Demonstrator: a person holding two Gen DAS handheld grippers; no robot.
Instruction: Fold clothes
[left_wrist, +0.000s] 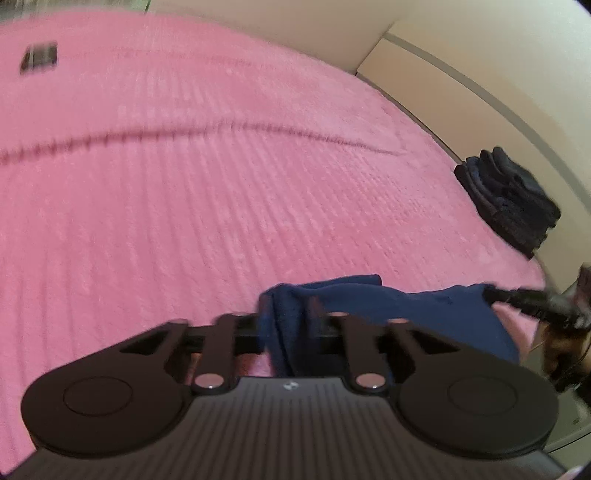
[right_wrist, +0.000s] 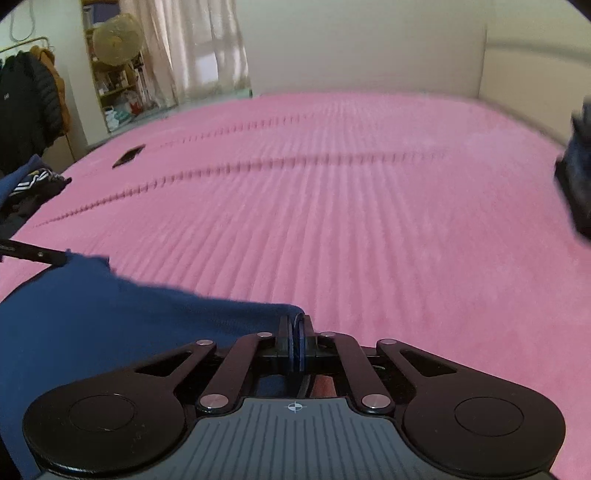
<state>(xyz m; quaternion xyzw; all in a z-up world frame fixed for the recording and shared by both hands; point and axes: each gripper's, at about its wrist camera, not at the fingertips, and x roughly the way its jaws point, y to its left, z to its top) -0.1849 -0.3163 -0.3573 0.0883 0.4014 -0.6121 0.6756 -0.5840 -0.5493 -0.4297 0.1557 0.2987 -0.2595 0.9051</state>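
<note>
A navy blue garment (left_wrist: 388, 314) hangs stretched between my two grippers above the near edge of a pink bed (left_wrist: 221, 184). My left gripper (left_wrist: 286, 325) is shut on one bunched corner of it. My right gripper (right_wrist: 296, 332) is shut on the other corner, with the cloth (right_wrist: 129, 332) spreading to its left. The right gripper's fingers (left_wrist: 517, 295) show at the right of the left wrist view. The left gripper's fingers (right_wrist: 37, 254) show at the left edge of the right wrist view.
A stack of folded dark clothes (left_wrist: 509, 199) sits at the bed's right edge by the beige headboard (left_wrist: 461, 92). A dark phone (right_wrist: 127, 157) lies on the far left of the bed. A heap of unfolded clothes (right_wrist: 33, 188) lies at the left; jackets (right_wrist: 29, 103) hang behind.
</note>
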